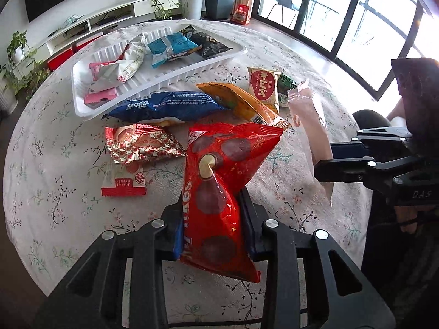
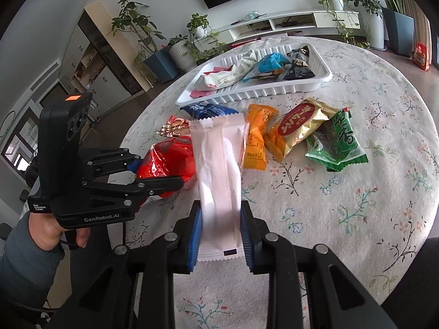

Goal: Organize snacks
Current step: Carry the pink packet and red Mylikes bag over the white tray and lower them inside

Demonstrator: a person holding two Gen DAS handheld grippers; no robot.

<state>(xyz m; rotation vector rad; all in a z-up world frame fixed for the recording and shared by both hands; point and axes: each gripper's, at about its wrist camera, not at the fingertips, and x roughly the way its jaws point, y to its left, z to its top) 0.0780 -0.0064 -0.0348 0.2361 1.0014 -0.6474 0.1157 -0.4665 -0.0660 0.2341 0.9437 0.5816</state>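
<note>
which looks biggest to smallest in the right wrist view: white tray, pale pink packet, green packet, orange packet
1. white tray
2. pale pink packet, held close to the camera, so likely inflated
3. green packet and orange packet: too alike to rank

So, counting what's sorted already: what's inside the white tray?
The white tray holds a black packet, a blue one, a cream one and pink ones. Anything beneath them is hidden.
</note>
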